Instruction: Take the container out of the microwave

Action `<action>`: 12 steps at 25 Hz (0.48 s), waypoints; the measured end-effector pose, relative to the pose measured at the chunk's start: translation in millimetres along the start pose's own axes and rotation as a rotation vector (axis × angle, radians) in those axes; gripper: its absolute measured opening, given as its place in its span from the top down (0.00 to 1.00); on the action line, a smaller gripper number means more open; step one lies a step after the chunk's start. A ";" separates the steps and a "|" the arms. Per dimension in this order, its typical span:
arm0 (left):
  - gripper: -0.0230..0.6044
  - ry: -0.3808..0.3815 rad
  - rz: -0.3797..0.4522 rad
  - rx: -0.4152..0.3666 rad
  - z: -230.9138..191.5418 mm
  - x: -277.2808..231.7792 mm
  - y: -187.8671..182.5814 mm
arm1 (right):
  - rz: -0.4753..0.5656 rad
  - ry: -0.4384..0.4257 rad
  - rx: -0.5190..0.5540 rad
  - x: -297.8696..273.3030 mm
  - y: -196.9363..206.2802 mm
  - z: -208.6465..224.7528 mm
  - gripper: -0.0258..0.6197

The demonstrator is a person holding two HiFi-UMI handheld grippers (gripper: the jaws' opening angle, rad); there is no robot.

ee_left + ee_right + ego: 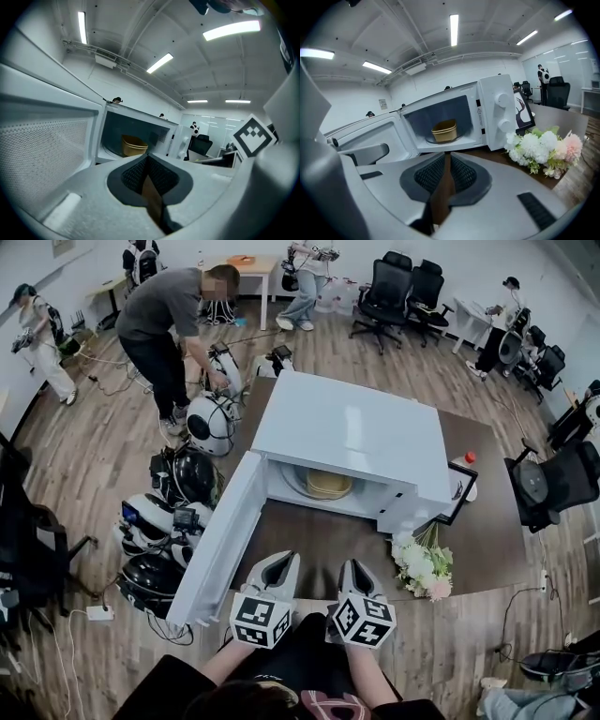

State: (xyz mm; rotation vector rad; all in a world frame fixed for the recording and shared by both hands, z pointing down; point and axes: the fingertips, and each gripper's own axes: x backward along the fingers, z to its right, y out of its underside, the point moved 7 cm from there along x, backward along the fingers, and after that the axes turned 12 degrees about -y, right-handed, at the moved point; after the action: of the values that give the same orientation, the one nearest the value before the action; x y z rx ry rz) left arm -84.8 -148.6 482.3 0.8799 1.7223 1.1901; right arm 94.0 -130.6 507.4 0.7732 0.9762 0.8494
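A white microwave [347, 432] stands on the brown table [487, 540] with its door [220, 540] swung wide to the left. Inside, on the glass turntable, sits a tan round container [328, 484], also seen in the left gripper view [134, 145] and the right gripper view [444, 131]. Both grippers hover side by side at the table's near edge, well short of the cavity and pointing at it. The left gripper [281, 559] [147, 158] has its tips together and holds nothing. The right gripper [354, 564] [446, 154] shows a narrow slit between its pads, with nothing in it.
White and pink flowers [422, 563] lie on the table to the right of the grippers, with a black picture frame [459, 493] and a red-capped bottle [466, 460] beside the microwave. Helmets [183, 474] crowd the floor left of the door. A person [169, 324] bends over beyond them.
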 end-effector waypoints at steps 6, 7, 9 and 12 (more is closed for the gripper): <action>0.95 -0.042 -0.017 0.008 -10.7 -11.5 2.1 | 0.020 -0.026 0.004 -28.9 -27.1 6.1 0.87; 0.95 -0.047 -0.020 0.005 -11.3 -14.0 2.6 | 0.025 -0.027 0.011 -34.0 -32.8 8.2 0.87; 0.95 -0.067 -0.025 0.010 -13.9 -20.0 2.7 | 0.025 -0.031 0.019 -46.0 -43.0 12.9 0.86; 0.95 -0.098 -0.029 0.018 -18.9 -30.4 -1.9 | 0.012 -0.033 0.020 -65.7 -56.4 19.2 0.81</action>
State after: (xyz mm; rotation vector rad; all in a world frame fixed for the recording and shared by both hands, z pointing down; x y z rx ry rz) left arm -90.2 -182.8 491.6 0.9066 1.6636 1.0958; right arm 105.4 -217.0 490.8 0.8085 0.9527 0.8355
